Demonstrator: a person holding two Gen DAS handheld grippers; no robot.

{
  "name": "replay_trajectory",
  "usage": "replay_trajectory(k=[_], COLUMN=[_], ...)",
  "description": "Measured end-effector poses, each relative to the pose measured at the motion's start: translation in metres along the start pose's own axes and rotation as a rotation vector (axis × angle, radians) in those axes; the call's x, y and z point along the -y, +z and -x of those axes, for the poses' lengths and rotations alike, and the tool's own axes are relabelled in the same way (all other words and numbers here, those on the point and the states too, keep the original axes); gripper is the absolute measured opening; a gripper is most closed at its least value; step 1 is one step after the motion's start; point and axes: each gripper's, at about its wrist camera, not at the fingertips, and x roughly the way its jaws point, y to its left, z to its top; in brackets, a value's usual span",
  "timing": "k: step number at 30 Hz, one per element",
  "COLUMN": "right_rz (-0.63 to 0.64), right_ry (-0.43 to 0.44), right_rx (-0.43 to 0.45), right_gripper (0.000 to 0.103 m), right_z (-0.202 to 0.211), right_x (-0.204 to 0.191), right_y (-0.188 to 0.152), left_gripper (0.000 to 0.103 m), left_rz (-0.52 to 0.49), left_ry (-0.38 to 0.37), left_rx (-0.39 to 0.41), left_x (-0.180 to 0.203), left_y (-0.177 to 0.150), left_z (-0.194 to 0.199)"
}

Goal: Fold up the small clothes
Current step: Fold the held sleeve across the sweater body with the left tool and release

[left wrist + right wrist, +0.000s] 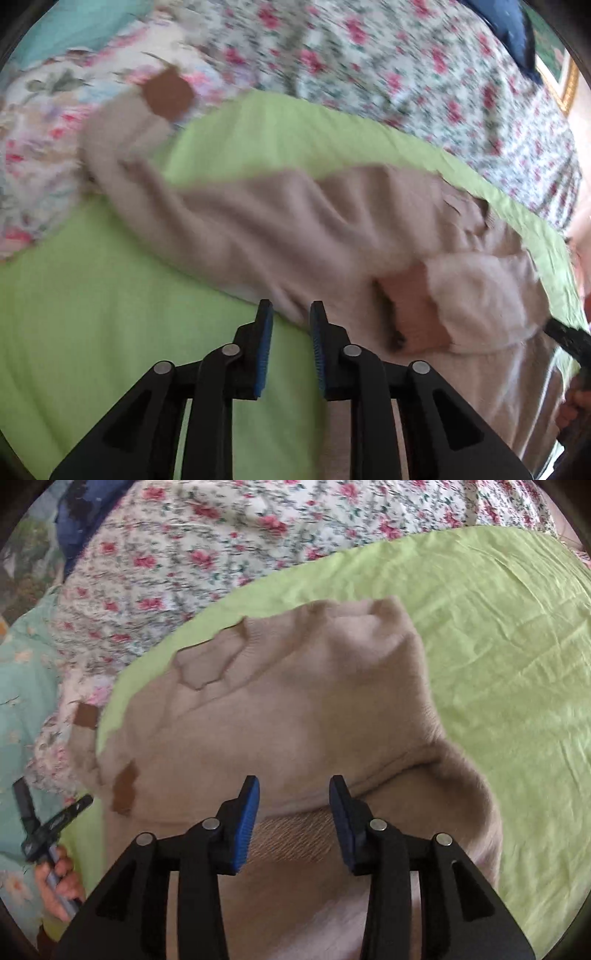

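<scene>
A beige knit sweater with brown cuffs lies on a green cloth. One sleeve stretches up left to a brown cuff. My left gripper is open and empty, its tips at the sweater's near edge. In the right wrist view the sweater lies crumpled with a brown cuff at the left. My right gripper is open and empty just above the sweater's ribbed part.
A floral bedcover lies beyond the green cloth. A teal pillow is at the far left and a blue item at the far right. The other hand-held gripper shows at the left edge.
</scene>
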Motion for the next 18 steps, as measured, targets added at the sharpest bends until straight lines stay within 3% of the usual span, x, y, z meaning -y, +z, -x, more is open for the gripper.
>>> replay_trajectory(k=[2,5,12,15,18], right_rz=[0.016,0.018,0.042,0.045,0.039], right_ry=[0.020,0.053,0.079,0.093,0.099], right_rx=[-0.010,-0.024,-0.080,-0.100,-0.117], right_gripper=[0.043,0.046,0.047,0.047,0.047], right_z=[0.005,0.007,-0.002,-0.007,-0.011], right_x=[-0.009,-0.022,-0.042,-0.048,-0.047], right_y=[-0.010,-0.020,-0.040,-0.044,-0.047], left_gripper=[0.048,0.065,0.076,0.082,0.082], left_rz=[0.015,0.020,-0.049,-0.067,-0.034], left_ry=[0.058,0.159,0.365,0.478,0.521], left_rx=[0.024,0.072,0.070,0.011,-0.071], left_x=[-0.017,-0.040,-0.068,-0.084,-0.106], left_y=[0.013,0.039,0.118,0.142,0.144], left_z=[0.006,0.008,-0.041,-0.082,-0.115])
